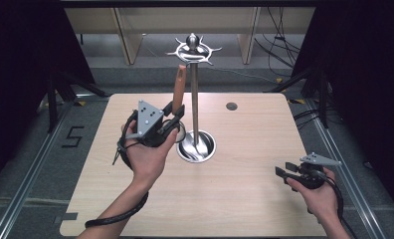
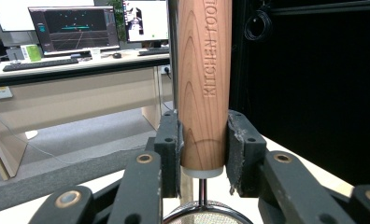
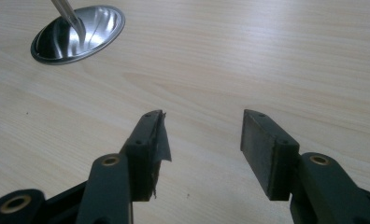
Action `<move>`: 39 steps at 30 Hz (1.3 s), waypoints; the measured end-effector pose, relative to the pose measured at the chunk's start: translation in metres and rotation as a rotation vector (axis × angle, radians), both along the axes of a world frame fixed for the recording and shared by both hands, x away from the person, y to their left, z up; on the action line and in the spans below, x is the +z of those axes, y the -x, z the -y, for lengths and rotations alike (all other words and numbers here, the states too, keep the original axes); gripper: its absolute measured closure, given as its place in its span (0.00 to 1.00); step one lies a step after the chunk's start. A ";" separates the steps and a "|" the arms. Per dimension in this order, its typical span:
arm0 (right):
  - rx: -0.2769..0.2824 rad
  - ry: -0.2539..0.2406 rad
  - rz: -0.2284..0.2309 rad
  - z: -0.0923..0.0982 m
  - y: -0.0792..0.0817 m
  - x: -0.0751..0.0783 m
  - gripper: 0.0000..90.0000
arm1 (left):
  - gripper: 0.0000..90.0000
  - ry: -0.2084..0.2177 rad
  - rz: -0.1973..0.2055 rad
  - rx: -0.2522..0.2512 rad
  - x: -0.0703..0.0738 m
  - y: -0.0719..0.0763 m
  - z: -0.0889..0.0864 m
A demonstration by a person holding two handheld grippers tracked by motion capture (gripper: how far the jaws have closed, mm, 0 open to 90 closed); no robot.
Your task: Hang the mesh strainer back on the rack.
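wooden handle [image 2: 204, 84] upright in left gripper [image 2: 204, 149]

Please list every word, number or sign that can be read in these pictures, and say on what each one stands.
"KITCHEN TOOL", cut off at the picture's top edge: engraved along the wooden handle that the left claw grips.
"5": marked on the grey floor left of the table.
Monitor screens on the desk behind: text too small to read.
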State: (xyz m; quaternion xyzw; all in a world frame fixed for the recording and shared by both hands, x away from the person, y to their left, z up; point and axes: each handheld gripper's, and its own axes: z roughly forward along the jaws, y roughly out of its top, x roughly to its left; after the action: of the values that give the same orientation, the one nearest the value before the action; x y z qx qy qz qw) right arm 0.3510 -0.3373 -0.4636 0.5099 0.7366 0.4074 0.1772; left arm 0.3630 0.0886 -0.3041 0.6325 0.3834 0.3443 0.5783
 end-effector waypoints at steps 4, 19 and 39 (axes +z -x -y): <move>-0.023 -0.021 -0.030 -0.003 0.002 0.001 0.55 | 0.76 -0.029 0.023 0.021 0.002 -0.003 0.001; 0.007 0.005 0.003 0.000 0.000 0.000 0.55 | 0.76 -0.048 0.018 0.067 0.002 -0.015 0.012; -0.004 -0.006 -0.013 -0.003 0.002 0.001 0.55 | 0.75 -0.048 -0.010 0.057 -0.003 -0.035 0.023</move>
State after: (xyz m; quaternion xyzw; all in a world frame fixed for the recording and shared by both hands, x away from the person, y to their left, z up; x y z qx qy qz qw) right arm 0.3491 -0.3344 -0.4625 0.5145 0.7355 0.4059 0.1717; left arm 0.3979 0.0653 -0.3072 0.6369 0.3958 0.3665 0.5508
